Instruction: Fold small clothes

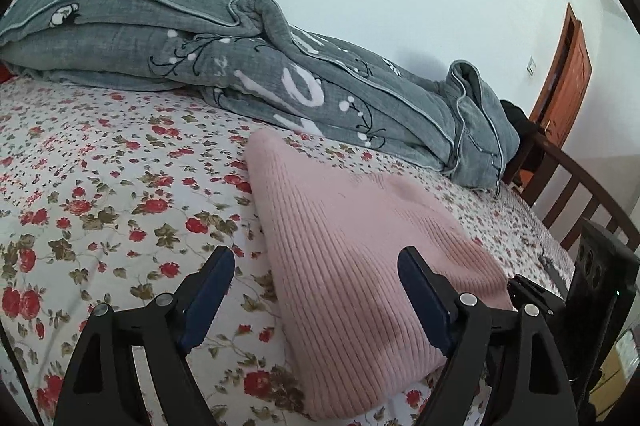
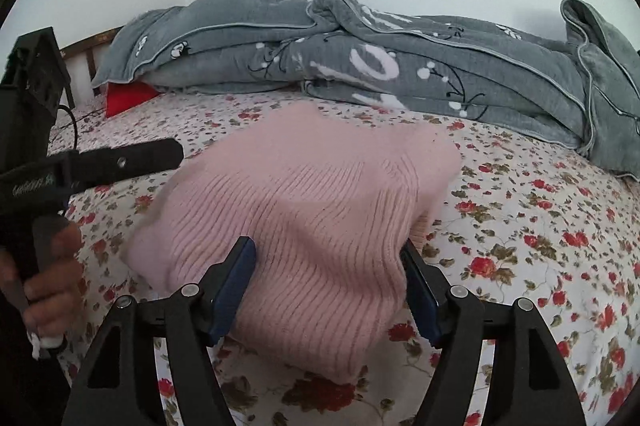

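Observation:
A pink ribbed knit garment (image 1: 352, 246) lies folded in a thick block on the floral bed sheet (image 1: 100, 194). My left gripper (image 1: 316, 266) is open at its near left edge, one finger over the sheet and one over the knit, holding nothing. In the right wrist view the same pink garment (image 2: 312, 202) fills the middle. My right gripper (image 2: 330, 258) is open, its jaws straddling the near end of the garment without pinching it. The left gripper (image 2: 132, 158) shows at the left of that view, held by a hand.
A rumpled grey quilt (image 1: 240, 66) with white print lies along the far side of the bed against the wall. A red item (image 2: 128, 98) peeks out under it. A dark wooden bed rail (image 1: 580, 194) and a brown door (image 1: 568, 74) are at the right.

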`<state>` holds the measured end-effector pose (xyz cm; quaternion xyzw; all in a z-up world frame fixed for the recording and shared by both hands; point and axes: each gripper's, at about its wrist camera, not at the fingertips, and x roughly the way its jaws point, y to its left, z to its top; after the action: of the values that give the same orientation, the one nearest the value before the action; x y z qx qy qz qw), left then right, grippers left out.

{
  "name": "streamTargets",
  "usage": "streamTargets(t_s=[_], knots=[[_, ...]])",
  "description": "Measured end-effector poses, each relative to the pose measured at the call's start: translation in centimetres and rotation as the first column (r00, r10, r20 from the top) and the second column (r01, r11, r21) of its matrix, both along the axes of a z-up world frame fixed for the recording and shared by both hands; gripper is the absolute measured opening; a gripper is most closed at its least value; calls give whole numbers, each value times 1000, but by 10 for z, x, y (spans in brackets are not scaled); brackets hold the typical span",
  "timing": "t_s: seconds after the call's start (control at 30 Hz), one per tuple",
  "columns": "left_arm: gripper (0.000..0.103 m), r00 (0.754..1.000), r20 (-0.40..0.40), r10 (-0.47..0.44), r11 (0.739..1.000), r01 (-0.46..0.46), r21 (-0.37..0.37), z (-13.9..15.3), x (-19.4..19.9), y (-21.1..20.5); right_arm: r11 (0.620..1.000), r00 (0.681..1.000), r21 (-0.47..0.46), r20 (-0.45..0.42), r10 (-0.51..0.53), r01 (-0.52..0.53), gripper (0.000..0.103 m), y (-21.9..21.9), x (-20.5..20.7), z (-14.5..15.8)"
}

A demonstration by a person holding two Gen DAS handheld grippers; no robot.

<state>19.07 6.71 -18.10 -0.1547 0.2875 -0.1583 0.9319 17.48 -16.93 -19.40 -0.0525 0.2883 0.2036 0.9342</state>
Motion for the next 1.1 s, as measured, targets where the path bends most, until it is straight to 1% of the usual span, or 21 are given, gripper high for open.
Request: streamTargets(t_s=[0.1, 0.17, 0.23, 0.3, 0.33, 0.4, 0.43, 0.47, 0.53, 0.57, 0.6, 0.67, 0.73, 0.8, 0.87, 0.9, 0.97, 1.03, 1.07, 1.1], knots=[[83, 1000, -5, -7, 1000, 7, -18, 1, 3, 1, 998, 999, -37, 4, 43, -43, 70, -7, -4, 4], [83, 1000, -1, -27, 1000, 27, -16, 3, 8, -1, 998, 998, -21, 18, 55, -55, 70, -17, -7, 9], [83, 999, -1, -49, 999, 49, -14, 6, 13, -5, 996, 998, 69, 32, 48, -50, 70, -34, -6, 18], [83, 994, -15, -107, 994, 107, -8, 7, 18, -15, 981, 999, 192, 27, 30, -35, 70, -51, -1, 25], [83, 992, -26, -121, 993, 121, 6, 7, 18, -21, 975, 999, 221, 27, 19, -25, 70, -55, 0, 26], [83, 988, -52, -144, 988, 147, 47, 5, 18, -34, 970, 999, 244, 39, -20, 10, 70, -59, 4, 28], [83, 986, -68, -151, 985, 156, 72, 4, 17, -40, 971, 998, 237, 40, -41, 30, 70, -59, 6, 27], [83, 988, -75, -136, 983, 144, 117, 4, 15, -45, 974, 998, 223, 32, -51, 43, 68, -57, 10, 25], [83, 989, -66, -135, 975, 144, 171, 1, 12, -50, 986, 996, 136, -2, -93, 92, 59, -51, 19, 16], [83, 988, -75, -132, 970, 144, 197, -1, 11, -51, 988, 993, 94, -19, -118, 119, 54, -50, 23, 11], [83, 987, -86, -134, 967, 149, 208, -4, 10, -52, 988, 990, 70, -40, -135, 137, 53, -49, 27, 6], [85, 984, -106, -142, 960, 163, 228, -8, 9, -52, 986, 988, 86, -77, -136, 143, 53, -53, 31, 0], [85, 980, -116, -163, 958, 186, 221, -8, 8, -50, 987, 990, 102, -74, -118, 126, 53, -55, 28, 3], [85, 976, -127, -174, 967, 194, 164, -6, 12, -41, 986, 993, 131, -61, -99, 106, 53, -58, 25, 7], [85, 979, -126, -162, 978, 176, 115, -2, 18, -32, 980, 995, 173, -39, -97, 102, 54, -61, 24, 14], [85, 982, -119, -148, 981, 161, 105, 1, 22, -29, 976, 994, 189, -22, -106, 109, 54, -61, 24, 17], [85, 987, -100, -127, 987, 136, 86, 7, 29, -25, 974, 993, 190, -9, -121, 120, 54, -58, 28, 22], [84, 988, -80, -132, 989, 136, 60, 12, 37, -23, 973, 990, 185, -19, -139, 140, 54, -53, 37, 27], [84, 988, -65, -138, 988, 142, 56, 16, 43, -24, 972, 989, 185, -22, -145, 146, 54, -51, 41, 29], [84, 988, -51, -143, 987, 146, 67, 20, 49, -25, 970, 989, 189, -27, -147, 150, 54, -48, 47, 32]])
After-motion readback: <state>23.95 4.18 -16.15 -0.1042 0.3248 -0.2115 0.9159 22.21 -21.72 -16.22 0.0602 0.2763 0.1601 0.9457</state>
